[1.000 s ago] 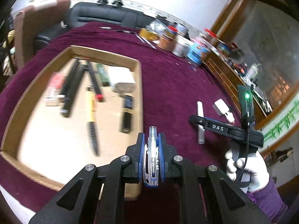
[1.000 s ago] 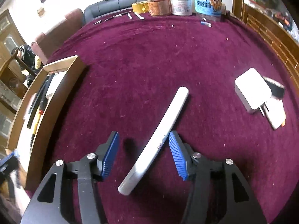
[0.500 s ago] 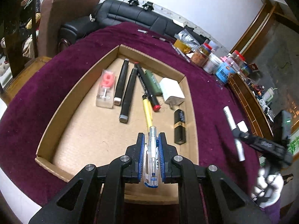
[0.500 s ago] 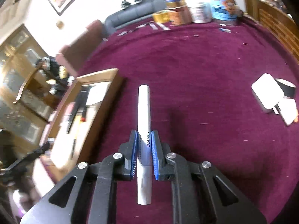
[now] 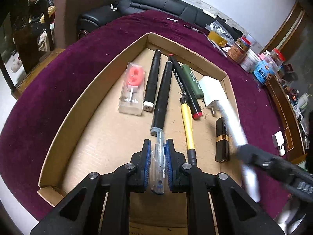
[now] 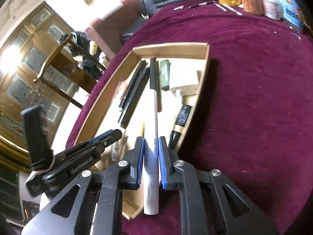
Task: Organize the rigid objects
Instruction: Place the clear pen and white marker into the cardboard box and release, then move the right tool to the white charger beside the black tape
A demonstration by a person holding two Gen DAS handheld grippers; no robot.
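Both grippers tilt steeply down over the shallow brown cardboard tray [image 5: 58, 135] on the maroon-clothed bench [image 5: 78, 58]. The left gripper [image 5: 158, 156] has its blue-padded fingers [image 5: 148, 162] nearly shut on a clear plastic pen [image 5: 160, 168], its tip just short of a black marker [image 5: 162, 99] lying in the tray. The right gripper [image 6: 151, 162] has its fingers clamped tight on a long white pen [image 6: 153, 137], which reaches forward over the tray's right side.
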